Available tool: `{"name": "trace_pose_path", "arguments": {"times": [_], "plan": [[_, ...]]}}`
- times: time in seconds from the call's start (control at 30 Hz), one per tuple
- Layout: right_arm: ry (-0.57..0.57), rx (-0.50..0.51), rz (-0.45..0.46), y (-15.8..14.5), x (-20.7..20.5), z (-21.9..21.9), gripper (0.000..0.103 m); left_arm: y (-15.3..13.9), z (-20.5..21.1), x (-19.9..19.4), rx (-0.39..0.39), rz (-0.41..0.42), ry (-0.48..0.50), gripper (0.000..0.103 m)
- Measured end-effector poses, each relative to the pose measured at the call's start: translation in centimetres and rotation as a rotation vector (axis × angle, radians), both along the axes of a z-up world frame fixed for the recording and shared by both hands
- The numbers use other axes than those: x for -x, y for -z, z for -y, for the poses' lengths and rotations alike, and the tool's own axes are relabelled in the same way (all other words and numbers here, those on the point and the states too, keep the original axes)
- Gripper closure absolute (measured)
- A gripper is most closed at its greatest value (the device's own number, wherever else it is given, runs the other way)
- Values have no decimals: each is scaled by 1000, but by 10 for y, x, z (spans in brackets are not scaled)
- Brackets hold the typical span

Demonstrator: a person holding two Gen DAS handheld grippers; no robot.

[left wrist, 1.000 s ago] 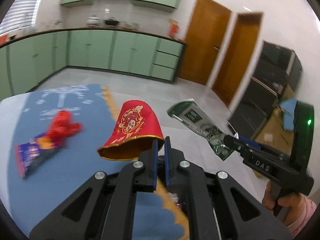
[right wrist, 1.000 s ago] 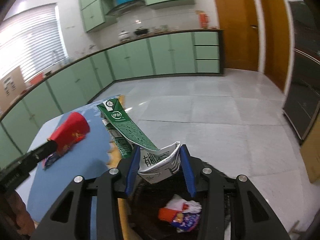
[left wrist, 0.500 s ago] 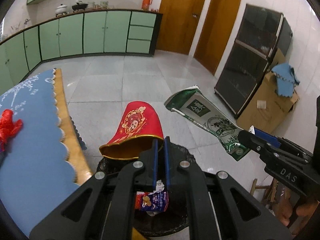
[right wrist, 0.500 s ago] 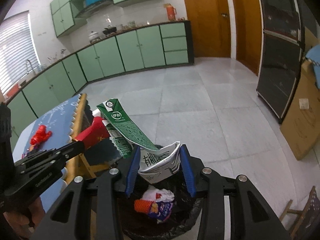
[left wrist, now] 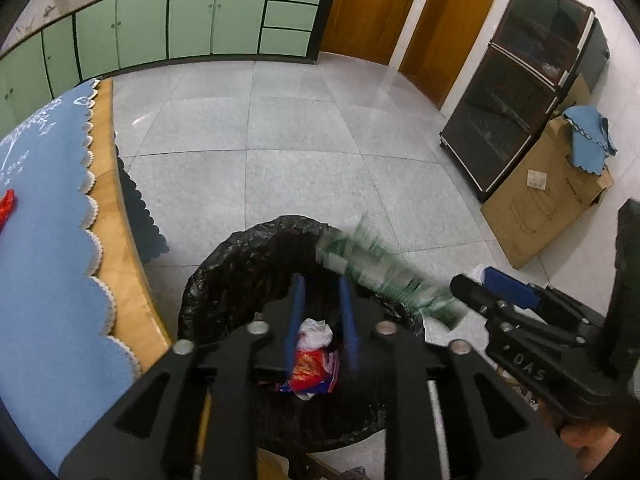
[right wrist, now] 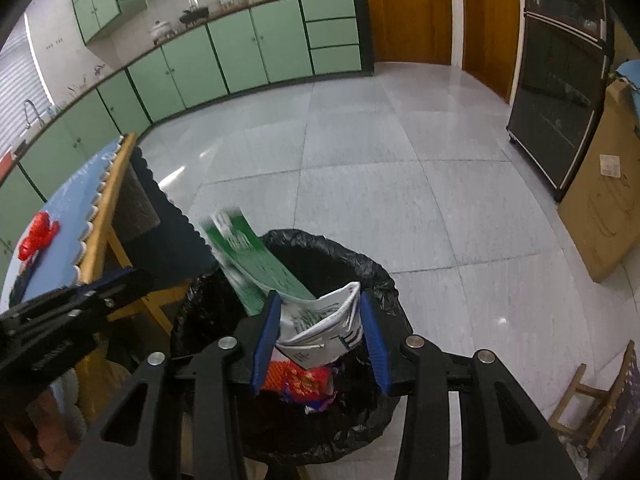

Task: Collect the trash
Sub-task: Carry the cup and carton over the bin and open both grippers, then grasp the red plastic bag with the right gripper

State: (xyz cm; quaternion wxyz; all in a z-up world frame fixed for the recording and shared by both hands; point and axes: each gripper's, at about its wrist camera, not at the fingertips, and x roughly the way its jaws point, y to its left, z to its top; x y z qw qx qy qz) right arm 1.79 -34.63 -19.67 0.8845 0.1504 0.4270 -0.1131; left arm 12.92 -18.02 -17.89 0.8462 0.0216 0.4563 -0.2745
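We hover over the bin (left wrist: 240, 256) at lower centre. Our left gripper (left wrist: 320, 280) is opening with nothing between its fingers. Our right gripper (right wrist: 318, 300) is opening too, the green carton (right wrist: 260, 260) between its fingers above the bin, though we can't tell whether they grip it. A red wrapper (right wrist: 38, 234) lies on the table (left wrist: 48, 240) at left.

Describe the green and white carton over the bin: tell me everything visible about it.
The carton is a flattened, crumpled drink box of coated card, dark green with white print on its long panel and white with dark print at its torn, open end. It tilts over the black-lined bin, its white end between the right gripper's blue pads as the jaws open. Its far end is motion-blurred.
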Motion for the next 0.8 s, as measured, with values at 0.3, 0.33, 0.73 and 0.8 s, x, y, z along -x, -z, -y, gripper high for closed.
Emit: {"name": "trace_pose_path", "arguments": {"times": [0.3, 0.33, 0.73, 0.8], "plan": [[-13, 15, 47, -21, 3, -6, 32, -29, -33, 4, 42, 50, -95, 66], [-21, 17, 57, -25, 2, -8, 31, -36, -44, 7, 45, 73, -118, 64], [-256, 26, 248, -87, -37, -106, 20, -89, -179, 22, 13, 245, -481, 55], [-312, 21, 267, -92, -47, -130, 20, -92, -200, 21, 1, 247, -527, 55]]}}
